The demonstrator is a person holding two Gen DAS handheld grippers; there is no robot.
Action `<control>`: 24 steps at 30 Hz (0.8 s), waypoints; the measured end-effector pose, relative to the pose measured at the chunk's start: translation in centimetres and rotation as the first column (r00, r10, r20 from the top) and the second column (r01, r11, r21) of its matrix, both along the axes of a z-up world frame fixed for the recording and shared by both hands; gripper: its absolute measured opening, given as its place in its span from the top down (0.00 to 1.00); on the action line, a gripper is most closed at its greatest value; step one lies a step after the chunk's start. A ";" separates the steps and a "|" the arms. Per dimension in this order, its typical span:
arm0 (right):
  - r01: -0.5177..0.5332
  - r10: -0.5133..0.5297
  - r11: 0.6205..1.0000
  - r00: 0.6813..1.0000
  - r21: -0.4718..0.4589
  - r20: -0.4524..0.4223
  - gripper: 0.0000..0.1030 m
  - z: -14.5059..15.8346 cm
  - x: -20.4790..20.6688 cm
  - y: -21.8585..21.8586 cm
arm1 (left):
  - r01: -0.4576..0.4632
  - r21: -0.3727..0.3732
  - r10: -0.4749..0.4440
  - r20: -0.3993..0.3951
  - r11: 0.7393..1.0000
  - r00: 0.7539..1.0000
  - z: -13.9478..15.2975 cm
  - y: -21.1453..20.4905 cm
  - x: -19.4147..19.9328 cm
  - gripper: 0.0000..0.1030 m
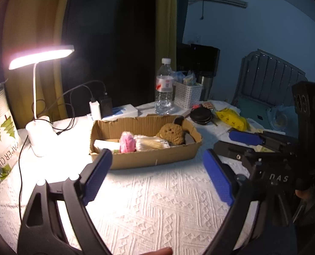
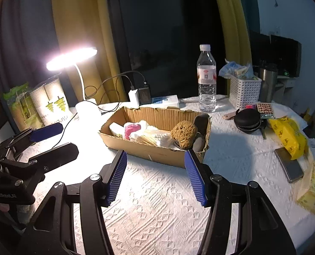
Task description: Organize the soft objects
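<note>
Both the left gripper (image 1: pixel 157 170) and right gripper (image 2: pixel 156 174) hovered before the shallow brown cardboard tray (image 2: pixel 157 152), jaws apart and empty; its soft contents would best be grasped gently.

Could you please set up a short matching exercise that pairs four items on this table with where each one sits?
Things:
1. brown sponge
2. pink cloth
3. water bottle
4. phone

Places:
A. flat on the tablecloth, right of the box, beside the yellow packet
B. in the cardboard box, towards its right end
C. upright behind the box, left of the white basket
D. in the box, towards its left end

Pairs: 1-B, 2-D, 3-C, 4-A
</note>
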State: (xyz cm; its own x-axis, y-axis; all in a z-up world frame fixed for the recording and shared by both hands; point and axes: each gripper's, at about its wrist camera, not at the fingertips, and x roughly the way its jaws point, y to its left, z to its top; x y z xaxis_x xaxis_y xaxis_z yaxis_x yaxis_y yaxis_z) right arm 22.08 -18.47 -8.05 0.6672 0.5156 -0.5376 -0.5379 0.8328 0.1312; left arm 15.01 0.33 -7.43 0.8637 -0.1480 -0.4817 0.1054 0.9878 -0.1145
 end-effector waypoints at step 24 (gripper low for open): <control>0.036 -0.042 0.999 0.979 0.036 0.198 0.42 6.4 -8.9 -2.8 | 0.006 0.023 -0.010 0.168 1.000 0.986 6.2 -1.5 -8.0 0.14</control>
State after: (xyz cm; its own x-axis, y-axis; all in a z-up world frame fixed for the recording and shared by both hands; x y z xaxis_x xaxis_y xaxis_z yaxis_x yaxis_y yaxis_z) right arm 13.16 -21.30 -1.63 0.7787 0.5020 -0.3763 -0.5233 0.8506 0.0518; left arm 7.00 -1.16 -1.21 0.9316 -0.1460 -0.3328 0.1293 0.9890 -0.0721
